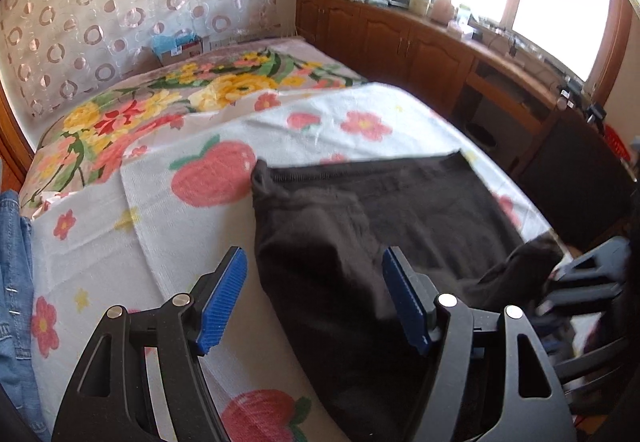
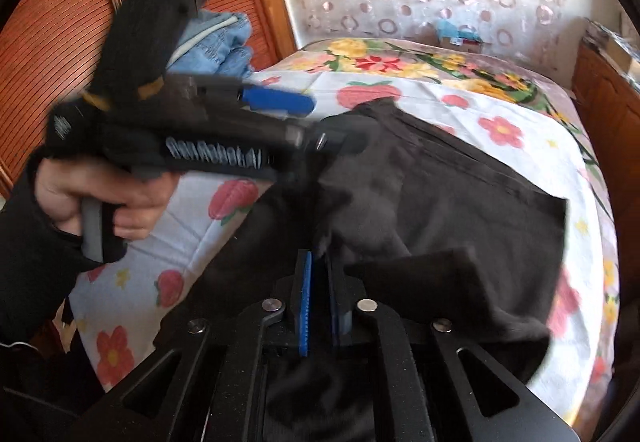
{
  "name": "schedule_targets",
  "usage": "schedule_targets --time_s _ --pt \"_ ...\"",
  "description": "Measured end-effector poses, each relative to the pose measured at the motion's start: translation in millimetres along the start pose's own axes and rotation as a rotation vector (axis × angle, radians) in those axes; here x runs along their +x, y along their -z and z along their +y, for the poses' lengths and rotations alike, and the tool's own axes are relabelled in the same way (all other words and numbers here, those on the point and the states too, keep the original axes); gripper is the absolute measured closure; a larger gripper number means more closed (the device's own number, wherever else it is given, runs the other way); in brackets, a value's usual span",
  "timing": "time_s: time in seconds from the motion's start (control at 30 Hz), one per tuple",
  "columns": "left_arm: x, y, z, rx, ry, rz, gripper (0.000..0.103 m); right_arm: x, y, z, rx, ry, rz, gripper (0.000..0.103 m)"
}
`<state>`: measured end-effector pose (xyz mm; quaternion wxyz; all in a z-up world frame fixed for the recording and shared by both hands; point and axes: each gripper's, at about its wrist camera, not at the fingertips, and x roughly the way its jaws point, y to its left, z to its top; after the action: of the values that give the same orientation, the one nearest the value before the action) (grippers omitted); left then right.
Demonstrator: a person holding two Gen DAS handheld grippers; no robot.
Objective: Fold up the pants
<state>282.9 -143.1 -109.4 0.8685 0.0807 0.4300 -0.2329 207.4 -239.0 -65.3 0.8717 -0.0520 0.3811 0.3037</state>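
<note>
Near the bed's window edge, right gripper pinches black pants (left gripper spread).

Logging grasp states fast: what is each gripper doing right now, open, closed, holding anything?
Left gripper: open, blue pads wide apart above the black fabric pants, holding nothing.
Right gripper: shut on the pants' dark cloth.

Soft black fleecy pants sprawl across the bed, elastic waistband at the far end, stretched flat and running side to side. The body lies rumpled, fabric bunched toward the near end. One leg end is flipped up into a loose flap, raised off the rest.
</note>
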Motion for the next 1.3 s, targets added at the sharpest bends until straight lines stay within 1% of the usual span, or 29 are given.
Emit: schedule_targets --time_s 0.13,0.23,0.3,0.37,0.47,0.53,0.7,0.8,0.93,0.97,1.0,1.03,1.07,1.1,1.13,1.2,1.23,1.27,1.3 --pt "10 7 -1 0.018 -0.023 0.034 0.032 -26 4 -7 0.012 0.047 -0.041 0.087" --pt "11 9 -1 0.017 -0.021 0.035 0.032 -48 5 -16 0.035 0.12 -0.091 0.084" --pt "11 11 0 0.011 -0.015 0.032 0.032 -55 3 -24 0.047 0.152 -0.106 0.075" --pt "11 11 1 0.006 -0.011 0.03 0.032 -52 -2 -30 0.054 0.162 -0.095 0.071" --pt "11 12 1 0.003 -0.008 0.028 0.032 -41 -8 -35 0.067 0.129 -0.058 0.07" --pt "11 12 1 0.002 -0.007 0.029 0.032 -29 -10 -38 0.094 0.08 -0.008 0.069" --pt "11 12 2 0.001 -0.006 0.028 0.032 -11 -16 -35 0.134 -0.029 0.084 0.069" --pt "11 12 2 0.0 -0.005 0.028 0.032 -8 -25 -32 0.138 -0.088 0.111 0.069" --pt "10 12 2 -0.004 -0.005 0.019 0.032 2 -33 -32 0.137 -0.083 0.158 0.069" --pt "9 12 1 -0.006 -0.005 0.013 0.032 5 -37 -37 0.141 -0.08 0.164 0.072" --pt "7 12 1 -0.01 -0.006 0.006 0.032 5 -37 -38 0.137 -0.075 0.164 0.089" --pt "4 12 2 -0.014 -0.006 -0.001 0.032 2 -38 -39 0.129 -0.066 0.153 0.093" --pt "1 11 3 -0.019 -0.007 -0.012 0.032 -2 -42 -42 0.126 -0.049 0.131 0.093" --pt "-3 10 3 -0.026 -0.015 -0.028 0.032 -8 -45 -43 0.124 -0.018 0.092 0.095" --pt "-7 10 4 -0.031 -0.026 -0.043 0.032 -18 -47 -43 0.118 0.018 0.035 0.096" --pt "-16 9 5 -0.038 -0.045 -0.081 0.032 -44 -47 -43 0.127 0.075 -0.119 0.097" --pt "-20 8 5 -0.045 -0.05 -0.098 0.032 -56 -46 -43 0.12 0.137 -0.195 0.097" --pt "-23 7 7 -0.05 -0.053 -0.107 0.032 -62 -44 -42 0.105 0.202 -0.234 0.097" --pt "-24 6 8 -0.051 -0.054 -0.111 0.032 -62 -42 -45 0.104 0.254 -0.233 0.096"
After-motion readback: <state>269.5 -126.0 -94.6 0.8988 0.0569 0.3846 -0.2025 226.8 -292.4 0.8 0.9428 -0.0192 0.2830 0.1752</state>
